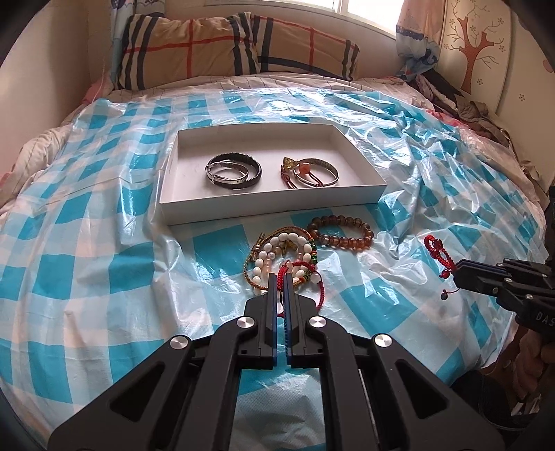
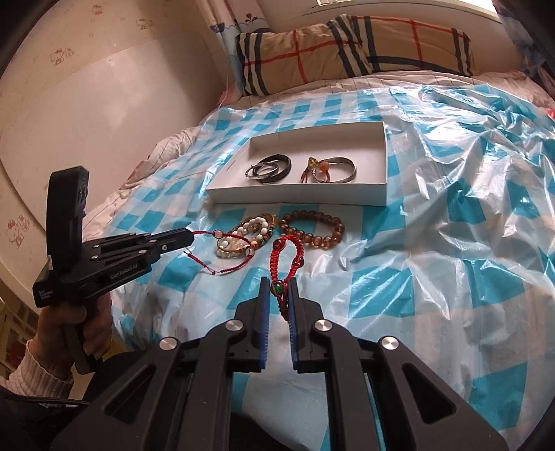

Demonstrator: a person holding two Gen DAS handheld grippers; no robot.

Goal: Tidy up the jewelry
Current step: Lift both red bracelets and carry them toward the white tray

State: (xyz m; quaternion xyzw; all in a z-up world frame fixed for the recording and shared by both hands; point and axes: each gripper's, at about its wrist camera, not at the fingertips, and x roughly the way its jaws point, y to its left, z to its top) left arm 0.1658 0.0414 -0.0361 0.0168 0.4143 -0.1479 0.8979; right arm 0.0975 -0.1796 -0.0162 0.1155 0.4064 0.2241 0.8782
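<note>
Fingers of left gripper (image 1: 281, 281) pinched on thin red cord bracelet (image 2: 227, 255), right gripper (image 2: 279, 288) clamped on red braided bracelet (image 2: 289, 258), both lifted near bead bracelet pile (image 1: 288, 256), white tray (image 1: 270, 204) beyond holding bangles (image 1: 234, 172), checked plastic sheet (image 1: 104, 243) beneath.

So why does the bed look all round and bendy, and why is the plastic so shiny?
Left wrist view: the fisheye lens bends the bed into a bulge, dark corners round the picture; the window is washed out white. Right wrist view: same curving, and daylight glares off the crinkled plastic sheet; the white box stays sharp.
</note>
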